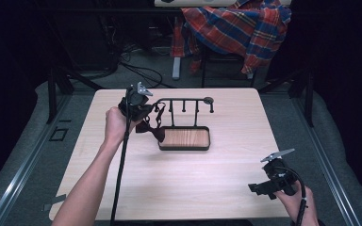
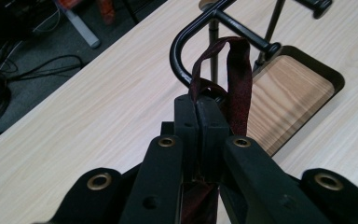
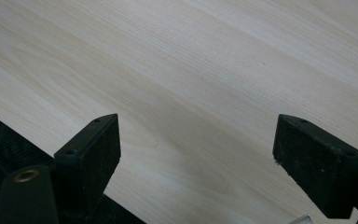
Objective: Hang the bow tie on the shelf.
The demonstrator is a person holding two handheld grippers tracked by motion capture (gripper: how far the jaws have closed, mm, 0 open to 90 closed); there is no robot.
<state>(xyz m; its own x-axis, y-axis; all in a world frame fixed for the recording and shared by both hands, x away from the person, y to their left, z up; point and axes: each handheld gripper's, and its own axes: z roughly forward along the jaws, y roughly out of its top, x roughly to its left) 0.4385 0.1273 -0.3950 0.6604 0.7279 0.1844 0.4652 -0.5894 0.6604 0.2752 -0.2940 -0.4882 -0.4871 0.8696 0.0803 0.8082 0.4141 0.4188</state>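
At the rack's left end: my left gripper (image 2: 198, 109) raised, jaws clamped on the dark red strap (image 2: 237, 79) looped over the black rack (image 1: 184, 101).
Right gripper (image 1: 259, 187): low over tabletop (image 3: 191, 70), jaws apart, empty.

Dark room; plaid shirt (image 1: 238, 28) over chair; grey floor (image 1: 283, 117).

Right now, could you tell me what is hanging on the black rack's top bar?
A dark red strap loops over the rack's top bar, with the left gripper shut on it. The gripper hides the strap's lower end.
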